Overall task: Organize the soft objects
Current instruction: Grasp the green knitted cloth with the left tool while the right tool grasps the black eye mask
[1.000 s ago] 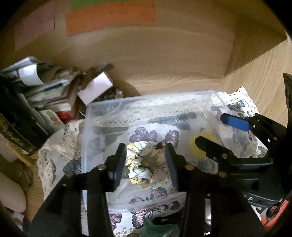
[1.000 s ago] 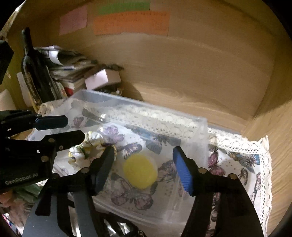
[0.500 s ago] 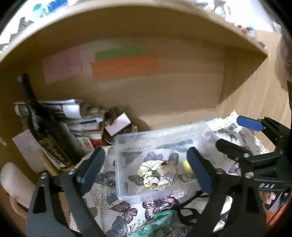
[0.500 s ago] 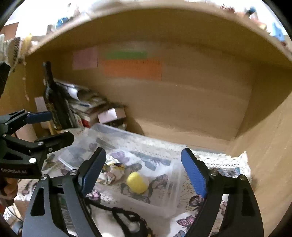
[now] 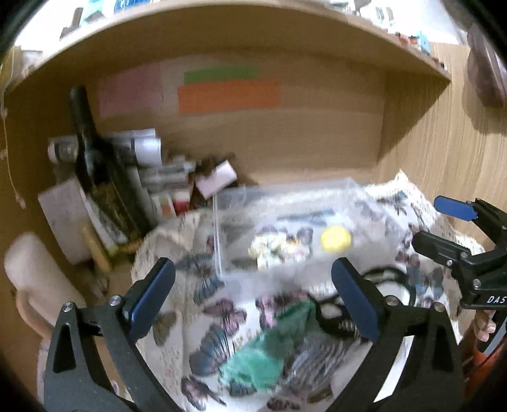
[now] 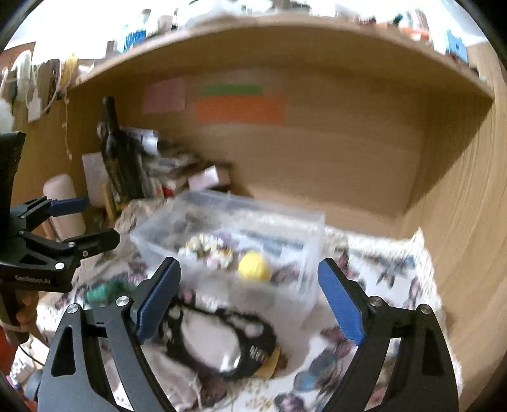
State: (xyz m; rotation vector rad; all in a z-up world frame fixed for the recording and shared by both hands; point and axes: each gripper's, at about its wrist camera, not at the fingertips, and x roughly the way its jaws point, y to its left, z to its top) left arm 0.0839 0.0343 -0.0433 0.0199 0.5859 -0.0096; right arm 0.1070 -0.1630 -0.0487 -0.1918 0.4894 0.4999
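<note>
A clear plastic box [image 5: 218, 222] [image 6: 313, 241] stands on a butterfly-print cloth [image 5: 206, 317] [image 6: 380, 279]. Inside it lie a floral scrunchie [image 5: 279, 248] [image 6: 207, 248] and a yellow soft ball [image 5: 335, 238] [image 6: 254, 267]. In front of the box lie a green soft piece [image 5: 266, 355] [image 6: 101, 293] and a black-and-white pouch [image 6: 218, 336] [image 5: 336, 313]. My left gripper [image 5: 253, 298] is open and empty, held back from the box. My right gripper [image 6: 250, 304] is open and empty above the pouch. Each gripper shows in the other's view, the right one [image 5: 443, 228] and the left one [image 6: 85, 222].
A dark bottle [image 5: 92, 164] [image 6: 117, 152], stacked papers and a small white box [image 5: 215, 182] crowd the back left of the wooden alcove. Wooden walls [image 6: 459, 206] close the back and right. A shelf [image 5: 253, 28] runs overhead.
Both grippers have pulled back and up from the box and opened wide. The scrunchie, earlier between my left fingers, now lies in the box with the ball.
</note>
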